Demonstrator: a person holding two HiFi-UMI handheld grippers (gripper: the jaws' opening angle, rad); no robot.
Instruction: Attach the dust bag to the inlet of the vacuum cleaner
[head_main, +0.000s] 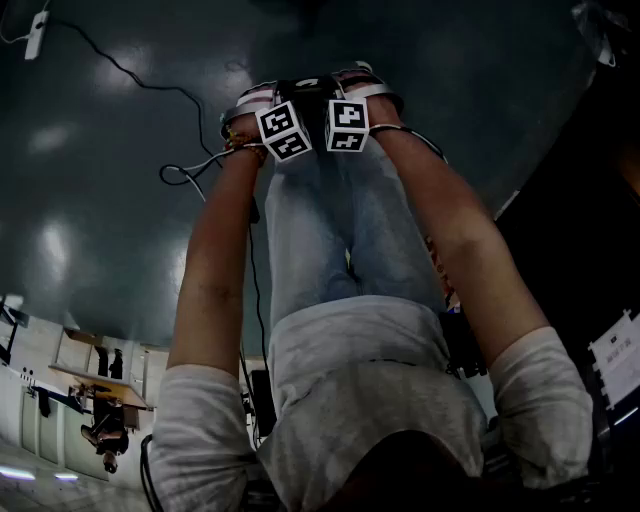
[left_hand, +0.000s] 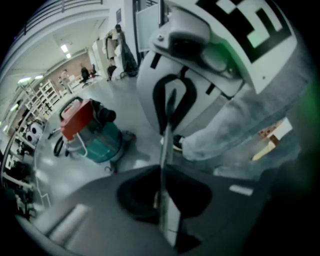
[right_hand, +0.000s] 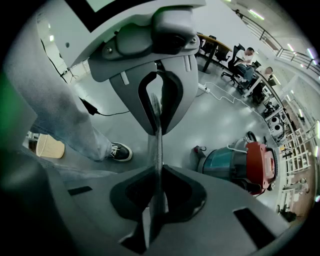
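My left gripper (left_hand: 166, 137) and right gripper (right_hand: 156, 132) are both closed on nothing, tips facing. The vacuum (right_hand: 242, 165) stands on the floor (right_hand: 220, 117), well apart. No bag shows; I'd expect it to be light and floppy, best held by its collar.

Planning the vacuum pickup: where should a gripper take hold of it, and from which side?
Likely the handle arching over the red lid of the vacuum, coming from the lid side: it is thin and stands proud; the teal tub looks too wide.
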